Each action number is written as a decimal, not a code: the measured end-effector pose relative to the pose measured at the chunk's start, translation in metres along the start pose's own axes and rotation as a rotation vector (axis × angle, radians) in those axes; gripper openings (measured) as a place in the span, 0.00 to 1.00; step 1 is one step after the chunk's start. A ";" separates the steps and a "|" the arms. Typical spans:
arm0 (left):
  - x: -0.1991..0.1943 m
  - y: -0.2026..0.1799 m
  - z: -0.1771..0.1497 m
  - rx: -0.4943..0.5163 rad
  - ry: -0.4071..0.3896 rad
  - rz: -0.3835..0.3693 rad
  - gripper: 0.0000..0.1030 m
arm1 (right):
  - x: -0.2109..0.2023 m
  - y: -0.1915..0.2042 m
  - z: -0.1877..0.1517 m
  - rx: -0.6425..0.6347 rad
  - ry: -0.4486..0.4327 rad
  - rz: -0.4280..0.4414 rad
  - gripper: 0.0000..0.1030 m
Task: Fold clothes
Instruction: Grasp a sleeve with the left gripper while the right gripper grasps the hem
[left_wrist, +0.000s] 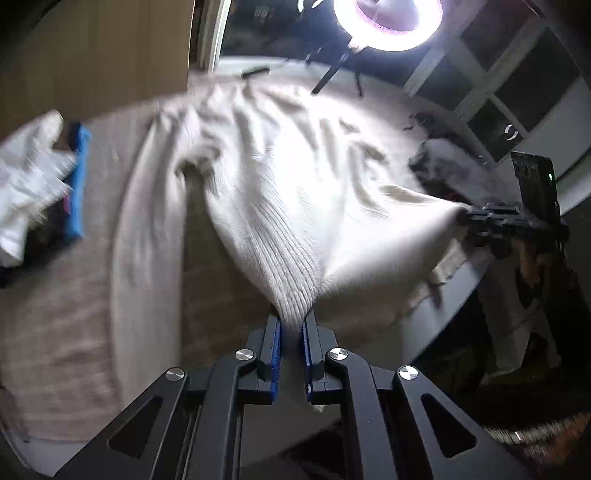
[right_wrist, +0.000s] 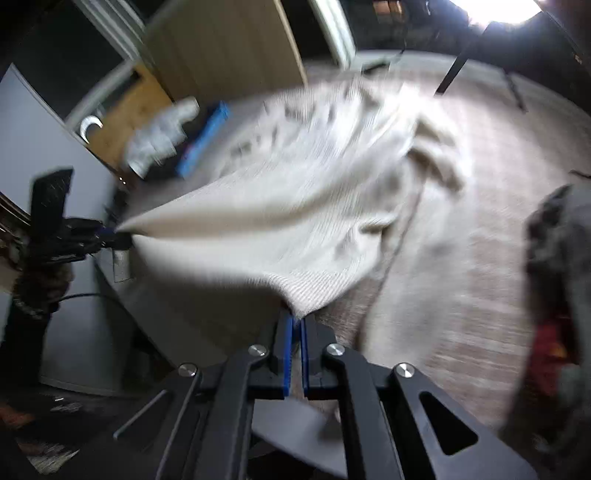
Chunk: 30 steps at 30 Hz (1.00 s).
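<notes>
A cream ribbed knit sweater (left_wrist: 280, 177) lies partly on a beige cloth-covered table (left_wrist: 55, 332). My left gripper (left_wrist: 293, 321) is shut on the ribbed hem at one corner and holds it off the table. In the right wrist view my right gripper (right_wrist: 297, 319) is shut on the other hem corner of the sweater (right_wrist: 295, 206). Each view shows the other gripper at the far corner: the right gripper (left_wrist: 467, 216) at the right edge, the left gripper (right_wrist: 120, 234) at the left edge. The hem is stretched between them. The picture is blurred.
A white garment (left_wrist: 26, 184) and a blue flat object (left_wrist: 75, 181) lie at the table's far left. A dark grey garment (right_wrist: 554, 280) is piled at the right. A ring lamp (left_wrist: 388, 22) on a black stand shines at the back. A wooden panel (right_wrist: 221, 48) stands behind.
</notes>
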<state>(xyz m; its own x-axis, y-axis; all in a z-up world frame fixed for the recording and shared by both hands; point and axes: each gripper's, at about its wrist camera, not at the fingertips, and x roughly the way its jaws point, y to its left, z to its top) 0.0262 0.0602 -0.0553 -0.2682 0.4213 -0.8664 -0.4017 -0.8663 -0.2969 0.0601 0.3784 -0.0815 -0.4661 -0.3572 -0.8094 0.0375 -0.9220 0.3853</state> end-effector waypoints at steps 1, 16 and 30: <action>-0.007 -0.003 -0.003 0.012 -0.001 0.001 0.08 | -0.017 0.001 -0.002 0.001 -0.008 0.006 0.04; 0.041 0.057 -0.063 -0.072 0.147 0.205 0.46 | 0.035 -0.038 -0.049 0.107 0.230 -0.152 0.39; 0.083 0.116 -0.070 -0.104 0.214 0.357 0.24 | 0.083 -0.089 -0.016 0.227 0.172 -0.300 0.48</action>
<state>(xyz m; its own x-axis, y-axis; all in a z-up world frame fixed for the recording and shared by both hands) 0.0181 -0.0240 -0.1899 -0.1820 0.0345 -0.9827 -0.2238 -0.9746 0.0072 0.0323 0.4286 -0.1902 -0.2716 -0.1148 -0.9556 -0.2825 -0.9396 0.1932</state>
